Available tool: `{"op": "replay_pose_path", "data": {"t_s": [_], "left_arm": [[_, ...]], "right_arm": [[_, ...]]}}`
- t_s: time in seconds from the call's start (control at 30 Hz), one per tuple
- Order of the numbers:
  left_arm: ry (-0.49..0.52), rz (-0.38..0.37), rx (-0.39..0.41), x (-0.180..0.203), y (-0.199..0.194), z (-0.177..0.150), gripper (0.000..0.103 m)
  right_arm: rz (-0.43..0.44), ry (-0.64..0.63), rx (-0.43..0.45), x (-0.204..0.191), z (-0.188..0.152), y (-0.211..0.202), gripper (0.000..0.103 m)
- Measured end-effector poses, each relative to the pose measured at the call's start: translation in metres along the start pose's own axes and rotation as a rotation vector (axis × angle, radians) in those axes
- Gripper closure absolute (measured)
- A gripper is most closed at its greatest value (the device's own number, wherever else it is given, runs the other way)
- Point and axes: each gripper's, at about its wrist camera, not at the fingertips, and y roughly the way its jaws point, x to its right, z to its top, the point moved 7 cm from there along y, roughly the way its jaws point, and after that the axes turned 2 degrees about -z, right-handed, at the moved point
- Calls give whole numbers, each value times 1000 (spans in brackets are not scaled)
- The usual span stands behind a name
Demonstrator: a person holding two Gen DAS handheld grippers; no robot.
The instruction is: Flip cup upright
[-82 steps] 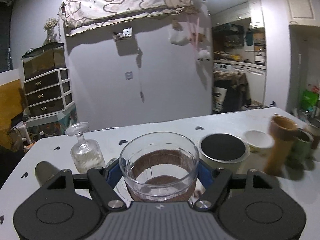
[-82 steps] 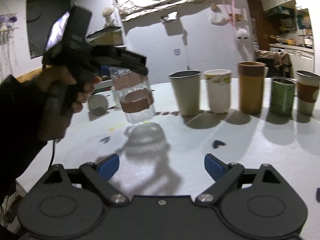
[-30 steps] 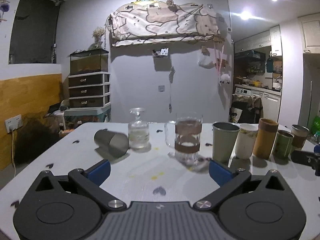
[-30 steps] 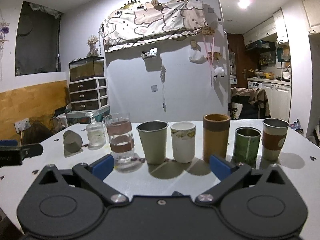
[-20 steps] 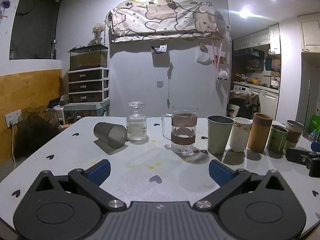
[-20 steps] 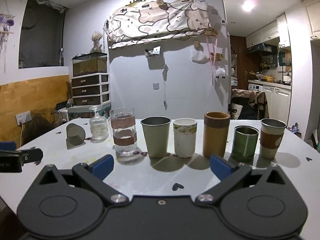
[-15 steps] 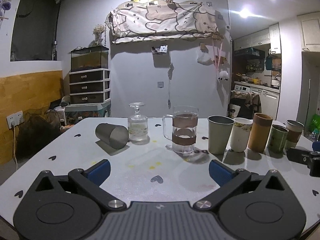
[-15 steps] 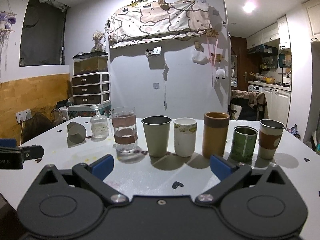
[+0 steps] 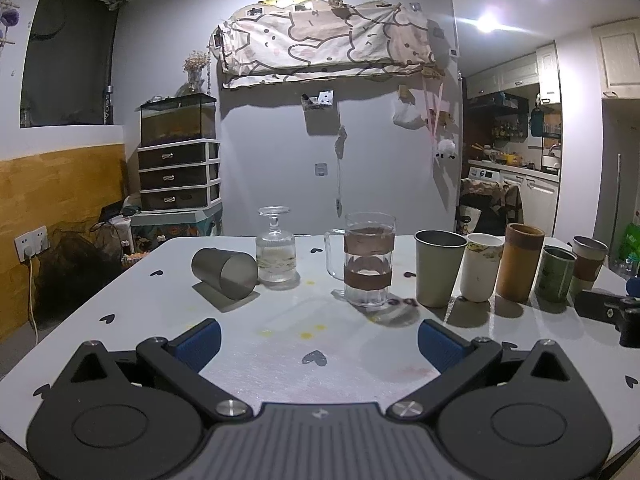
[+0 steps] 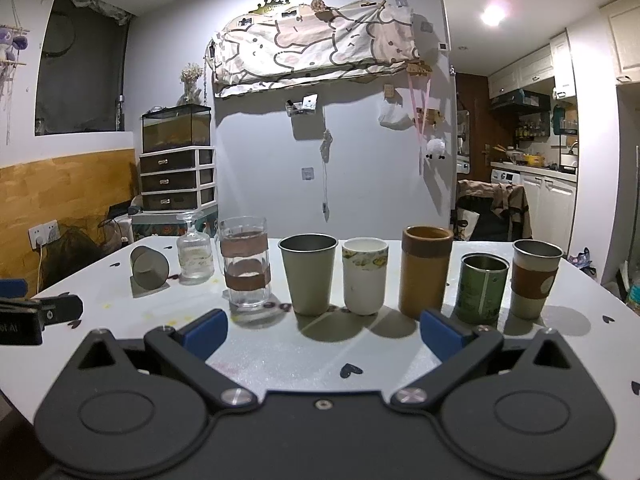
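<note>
Standing upright in a row on the table (image 9: 132,300): glass mug (image 9: 368,258) plus 5 cups. 1 grey cup (image 9: 224,274) lies on its side at the far left, just beside an inverted stemmed glass (image 9: 276,250). Left gripper (image 9: 318,340) and right gripper (image 10: 322,330) both spread wide, empty, well short of it. Judgement: mostly done; grey cup left.

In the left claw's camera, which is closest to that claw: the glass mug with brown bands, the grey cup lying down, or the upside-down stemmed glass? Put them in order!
Measured from the left claw:
1. Glass mug, standing a little right of centre.
2. Grey cup, lying on its side to the left; close to the mug's rank, hard to split.
3. Upside-down stemmed glass, behind the grey cup, clearly farthest.
</note>
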Motion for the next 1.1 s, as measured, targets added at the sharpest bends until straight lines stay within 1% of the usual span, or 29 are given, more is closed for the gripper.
{"op": "replay_pose_path", "data": {"t_s": [1.1], "left_arm": [[5,0,-12,0,4,-3,0]], "right_arm": [[-8,4,-16,5,-3,2,0]]}}
